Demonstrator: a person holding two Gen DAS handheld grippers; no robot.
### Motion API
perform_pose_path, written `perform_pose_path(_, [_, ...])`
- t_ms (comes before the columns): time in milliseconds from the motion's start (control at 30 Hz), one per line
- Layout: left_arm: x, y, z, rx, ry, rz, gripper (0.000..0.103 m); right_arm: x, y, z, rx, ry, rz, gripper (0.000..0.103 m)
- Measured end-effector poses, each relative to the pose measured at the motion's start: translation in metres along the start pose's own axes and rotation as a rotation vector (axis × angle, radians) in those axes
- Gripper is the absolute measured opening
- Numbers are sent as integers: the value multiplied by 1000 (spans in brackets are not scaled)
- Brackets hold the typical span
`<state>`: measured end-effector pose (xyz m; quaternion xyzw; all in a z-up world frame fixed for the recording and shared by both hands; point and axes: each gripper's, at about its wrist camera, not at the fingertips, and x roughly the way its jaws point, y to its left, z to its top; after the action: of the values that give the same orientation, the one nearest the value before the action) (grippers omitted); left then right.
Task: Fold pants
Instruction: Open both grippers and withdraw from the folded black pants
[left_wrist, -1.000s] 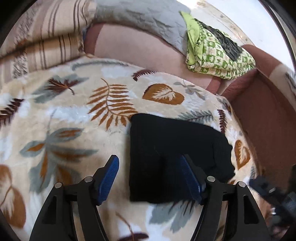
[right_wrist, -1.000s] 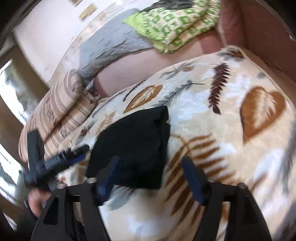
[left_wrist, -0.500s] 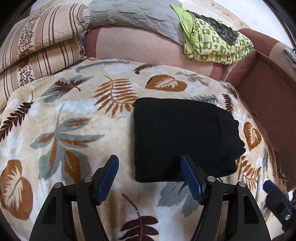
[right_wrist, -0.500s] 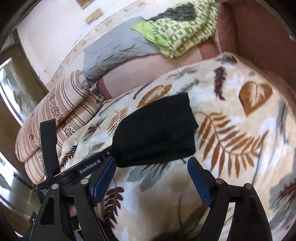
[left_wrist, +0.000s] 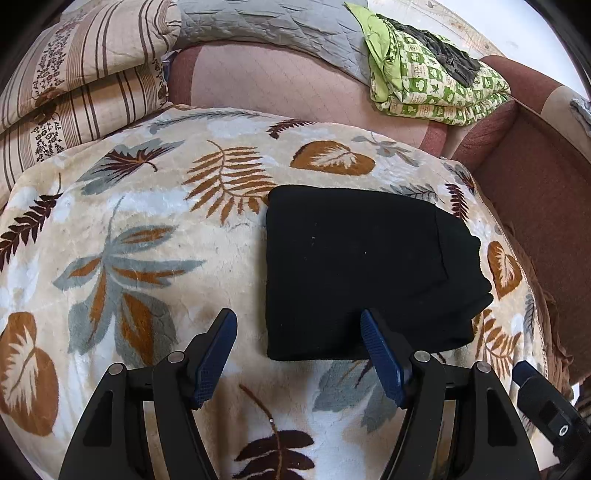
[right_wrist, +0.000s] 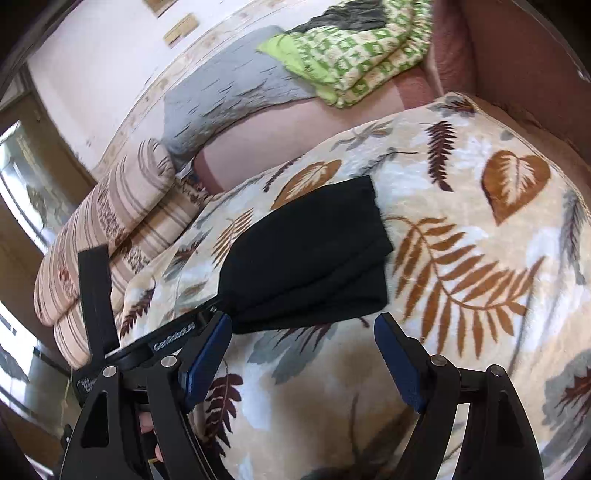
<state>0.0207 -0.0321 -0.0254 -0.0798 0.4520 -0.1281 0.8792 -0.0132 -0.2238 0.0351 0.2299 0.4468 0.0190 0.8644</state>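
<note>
The black pants (left_wrist: 362, 269) lie folded into a compact rectangle on the leaf-patterned blanket (left_wrist: 147, 229). My left gripper (left_wrist: 299, 325) hovers open just in front of the pants' near edge, nothing between its blue pads. In the right wrist view the same black pants (right_wrist: 314, 266) lie ahead and to the left, and my right gripper (right_wrist: 303, 328) stands open above the blanket (right_wrist: 480, 258), clear of the cloth. The left gripper's black body (right_wrist: 147, 347) shows at the right view's left side, with a person's fingertips under it.
Striped pillows (left_wrist: 66, 74) are stacked at the back left. A grey quilt (left_wrist: 266, 26) and a green checked folded blanket (left_wrist: 436, 85) rest on the sofa back. The brown sofa arm (left_wrist: 546, 192) rises at the right, past the blanket's edge.
Both grippers have drawn back from the folded pants, which now lie whole in front of them. The right gripper shifted further right. Neither jaw opening changed.
</note>
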Motion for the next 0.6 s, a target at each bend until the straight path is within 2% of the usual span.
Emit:
perform_pose_path(333, [-1,-1,0,3,0,9,70,-2,-10,-1,60,-3,31,81])
perform_pose_path(600, [-8,-23,-10,110,-48,84,70,-2,-7,-3,51,-2,26,81])
